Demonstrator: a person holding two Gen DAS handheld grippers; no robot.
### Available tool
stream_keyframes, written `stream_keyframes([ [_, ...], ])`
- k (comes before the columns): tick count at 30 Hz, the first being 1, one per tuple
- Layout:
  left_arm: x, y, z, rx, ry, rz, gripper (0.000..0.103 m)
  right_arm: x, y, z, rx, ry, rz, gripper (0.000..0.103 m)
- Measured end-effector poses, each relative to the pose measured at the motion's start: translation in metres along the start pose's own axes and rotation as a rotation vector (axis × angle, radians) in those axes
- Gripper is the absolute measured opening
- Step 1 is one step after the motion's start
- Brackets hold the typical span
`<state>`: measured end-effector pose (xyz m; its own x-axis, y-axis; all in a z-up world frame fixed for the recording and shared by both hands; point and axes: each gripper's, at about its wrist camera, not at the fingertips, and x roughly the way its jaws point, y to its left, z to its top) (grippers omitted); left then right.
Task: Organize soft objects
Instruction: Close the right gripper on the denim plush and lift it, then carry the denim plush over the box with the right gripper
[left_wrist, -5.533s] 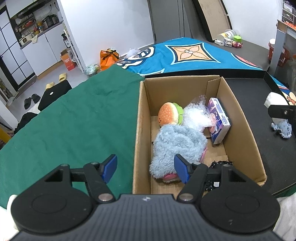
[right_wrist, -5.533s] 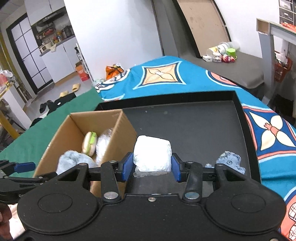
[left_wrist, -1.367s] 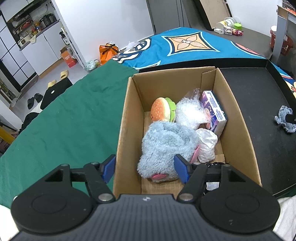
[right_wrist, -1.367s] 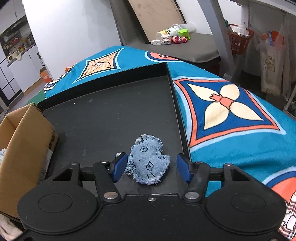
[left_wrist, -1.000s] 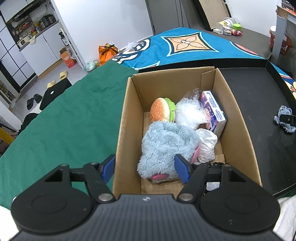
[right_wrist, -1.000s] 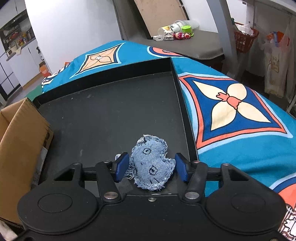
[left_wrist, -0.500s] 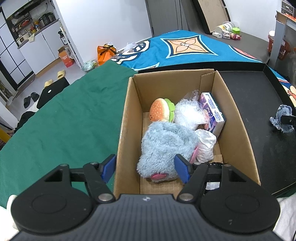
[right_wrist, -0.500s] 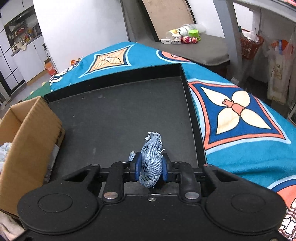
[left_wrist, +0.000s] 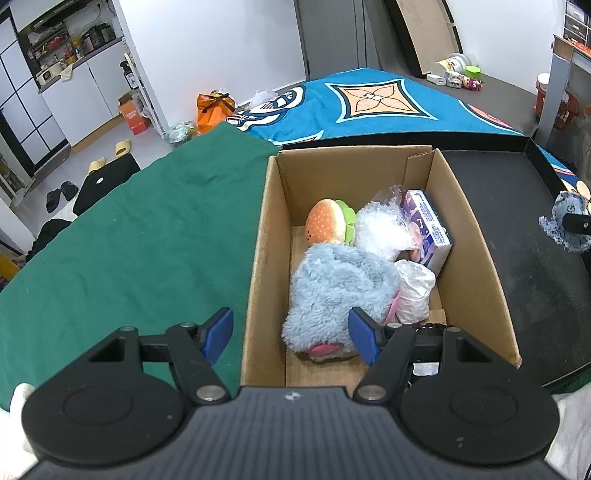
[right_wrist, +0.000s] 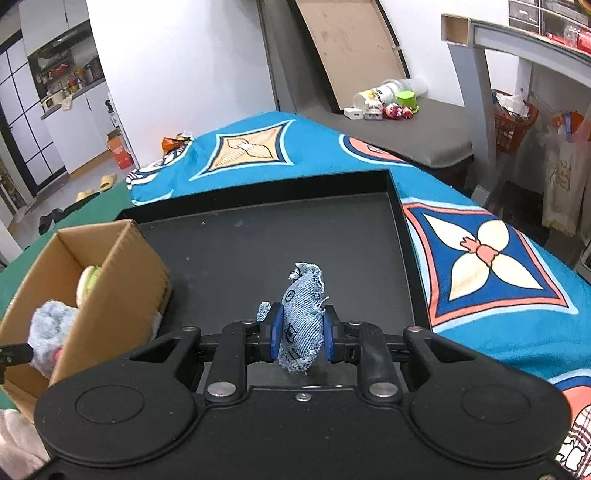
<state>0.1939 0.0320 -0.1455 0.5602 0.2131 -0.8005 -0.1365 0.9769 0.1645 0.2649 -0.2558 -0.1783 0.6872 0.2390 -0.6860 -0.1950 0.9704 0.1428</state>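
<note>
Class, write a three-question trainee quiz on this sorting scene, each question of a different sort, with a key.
1. True or false: the right hand-held gripper is shut on the denim pouch.
2. Which toy lies nearest the far wall inside the cardboard box? A) burger plush B) fluffy blue plush C) white wrapped bundle
3. Fill in: the left hand-held gripper is ____ and holds nothing.

Key: 1 true; 2 A; 3 open.

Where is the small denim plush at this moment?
In the right wrist view, the denim plush is pinched in the right gripper above the black tray, right of the cardboard box.
</note>
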Motion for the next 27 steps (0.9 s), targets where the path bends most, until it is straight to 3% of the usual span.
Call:
stream_keyframes([
  [12, -0.003, 0.009, -0.004, -0.020, -0.015, -0.016, 0.067, -0.015, 0.021, 0.010, -0.007, -0.029, 0.038, 0.022],
  [27, -0.009, 0.023, -0.012, -0.062, -0.040, -0.069, 0.064, -0.043, 0.070, 0.020, -0.076, -0.092, 0.152, 0.022],
])
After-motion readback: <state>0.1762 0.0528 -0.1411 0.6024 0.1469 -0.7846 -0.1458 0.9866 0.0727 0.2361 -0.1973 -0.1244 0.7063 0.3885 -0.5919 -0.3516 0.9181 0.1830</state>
